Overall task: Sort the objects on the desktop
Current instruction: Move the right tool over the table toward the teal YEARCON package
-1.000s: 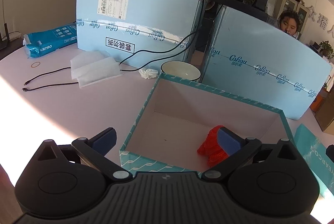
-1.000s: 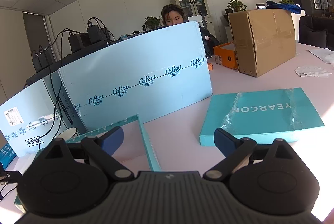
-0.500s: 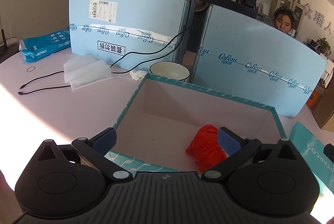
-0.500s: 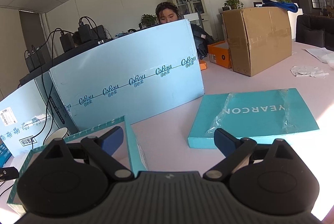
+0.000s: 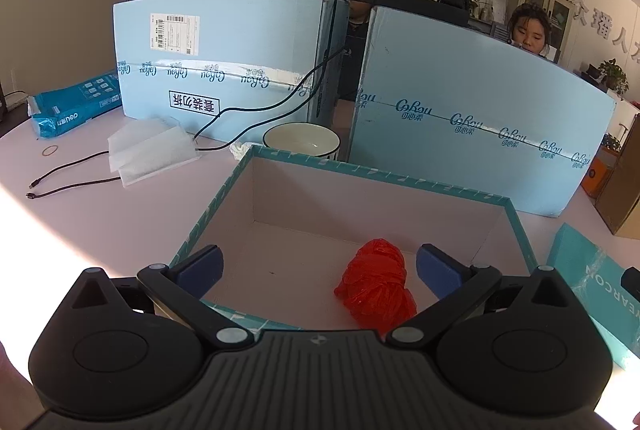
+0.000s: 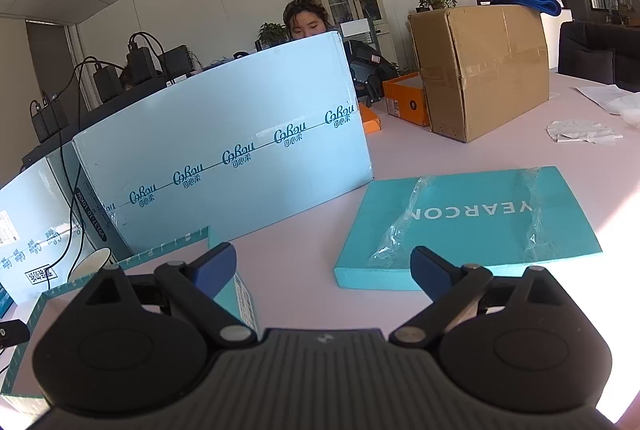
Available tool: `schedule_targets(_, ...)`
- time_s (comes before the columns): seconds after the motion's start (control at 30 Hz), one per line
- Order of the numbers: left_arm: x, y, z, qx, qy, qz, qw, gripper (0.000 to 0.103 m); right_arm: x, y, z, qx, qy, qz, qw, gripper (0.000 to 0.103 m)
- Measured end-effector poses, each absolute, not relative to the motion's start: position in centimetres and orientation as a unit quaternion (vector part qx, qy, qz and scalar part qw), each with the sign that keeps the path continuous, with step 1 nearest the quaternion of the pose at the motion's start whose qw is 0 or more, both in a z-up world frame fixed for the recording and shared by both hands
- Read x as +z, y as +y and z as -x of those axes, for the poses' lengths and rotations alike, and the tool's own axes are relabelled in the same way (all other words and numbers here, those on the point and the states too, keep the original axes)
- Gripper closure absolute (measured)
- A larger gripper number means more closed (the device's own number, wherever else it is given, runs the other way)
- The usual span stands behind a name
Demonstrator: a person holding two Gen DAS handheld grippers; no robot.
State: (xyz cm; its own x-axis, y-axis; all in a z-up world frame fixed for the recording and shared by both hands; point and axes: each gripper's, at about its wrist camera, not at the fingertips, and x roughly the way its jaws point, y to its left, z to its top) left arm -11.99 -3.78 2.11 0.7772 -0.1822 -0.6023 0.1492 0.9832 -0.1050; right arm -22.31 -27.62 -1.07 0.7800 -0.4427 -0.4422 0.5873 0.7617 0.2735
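We see a pale pink tabletop (image 5: pixel 100 213). On it stand an open teal box (image 5: pixel 520 230), two light-blue Cobou cartons (image 5: pixel 248 45) and a white bowl (image 5: pixel 301 137) between them. To the left lie white foam pouches (image 5: pixel 150 149), a black cable (image 5: pixel 68 175), a rubber band (image 5: pixel 49 150) and a blue Deli pack (image 5: pixel 76 101). Rightward lie the teal YEARCON lid (image 6: pixel 468 222), a brown carton (image 6: pixel 480 69), an orange box (image 6: pixel 404 101) and crumpled white paper (image 6: pixel 580 131).
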Motion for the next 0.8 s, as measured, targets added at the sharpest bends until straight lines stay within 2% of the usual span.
schedule_targets(0.33,2.1,-5.9,12.1,-0.103,0.322,0.018,0.941,0.000,-1.1,-29.8,23.0,-0.306,0.172,-0.205,0.913,0.003)
schedule_targets(0.8,1.1,-9.3,11.5,-0.126,0.351,0.007,0.928,0.000,-1.3,-32.3,23.7,-0.326,0.178,-0.201,0.907,0.002)
